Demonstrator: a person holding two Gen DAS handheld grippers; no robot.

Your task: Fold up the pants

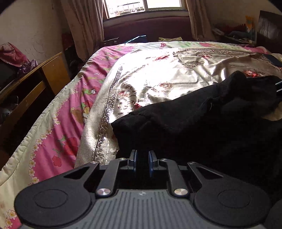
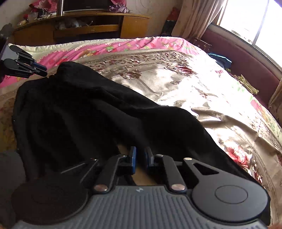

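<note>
Black pants point(image 1: 202, 119) lie bunched on a shiny floral bedspread point(image 1: 158, 79); they also show in the right wrist view point(image 2: 84, 112). My left gripper point(image 1: 142, 159) is at the pants' near left edge, jaws a narrow gap apart with black cloth between the blue pads. My right gripper point(image 2: 140, 155) is at the pants' near edge, jaws a narrow gap apart, with bedspread showing between them. The left gripper also shows in the right wrist view point(image 2: 42, 69) at the far left, its tip at the pants' far corner. Whether either grips cloth is unclear.
A pink quilt point(image 1: 67, 112) covers the bed under the bedspread. A wooden desk point(image 1: 35, 82) stands left of the bed. A dark red headboard point(image 2: 246, 58) and a window point(image 1: 144, 5) lie beyond. A dark object point(image 1: 273, 59) lies at the bed's far right.
</note>
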